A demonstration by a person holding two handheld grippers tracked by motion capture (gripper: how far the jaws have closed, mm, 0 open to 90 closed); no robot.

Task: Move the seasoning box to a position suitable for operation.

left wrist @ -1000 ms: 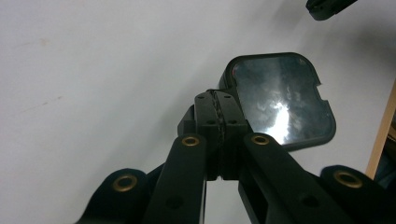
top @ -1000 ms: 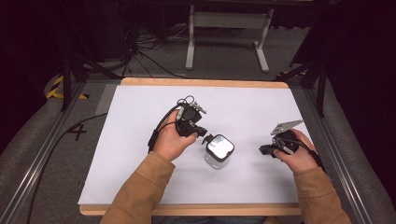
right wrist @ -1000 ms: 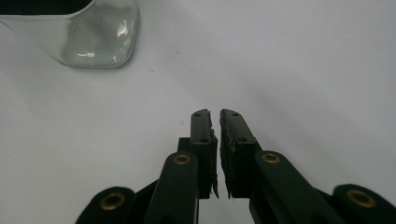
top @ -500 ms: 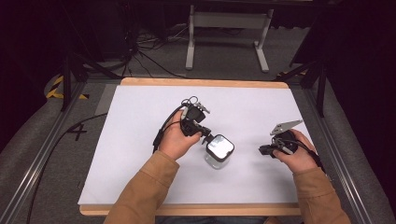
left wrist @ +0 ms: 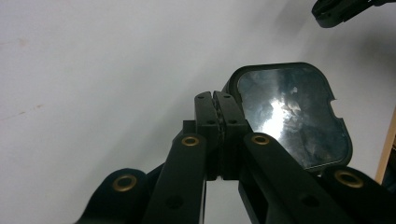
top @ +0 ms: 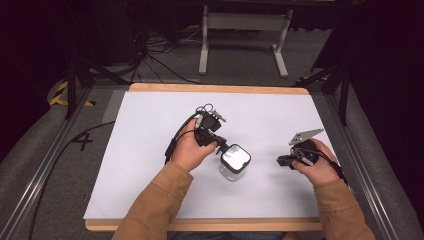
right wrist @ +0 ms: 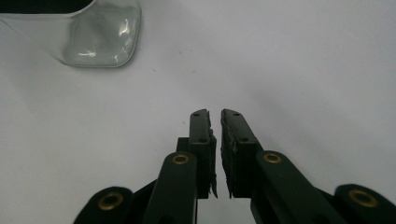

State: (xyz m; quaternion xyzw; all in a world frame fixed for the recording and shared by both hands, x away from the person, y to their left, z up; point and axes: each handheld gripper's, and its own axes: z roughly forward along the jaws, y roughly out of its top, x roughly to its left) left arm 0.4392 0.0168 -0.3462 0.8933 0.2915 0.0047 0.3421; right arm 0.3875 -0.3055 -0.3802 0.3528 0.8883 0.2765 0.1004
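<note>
A clear square jar (top: 231,173) with a shiny, black-rimmed lid (top: 235,157) stands upright near the middle of the white table (top: 140,165). My left gripper (top: 220,146) is shut, its tips right at the lid's left edge; whether they touch it is unclear. In the left gripper view the pressed-together jaws of the left gripper (left wrist: 215,95) end beside the lid (left wrist: 289,112). My right gripper (top: 281,161) rests to the right of the jar, apart from it. Its jaws are together with nothing between them, as the right gripper (right wrist: 215,114) shows over bare table, the jar (right wrist: 100,37) farther off.
The table has a wooden rim (top: 215,88) and metal rails (top: 45,175) along both sides. Cables (top: 155,60) and a white stand (top: 242,22) lie on the floor beyond the far edge. The right gripper's tip (left wrist: 336,9) shows in the left gripper view.
My left hand has edged slightly to the right, toward the jar's lid. The jar and my right gripper have stayed where they were.
</note>
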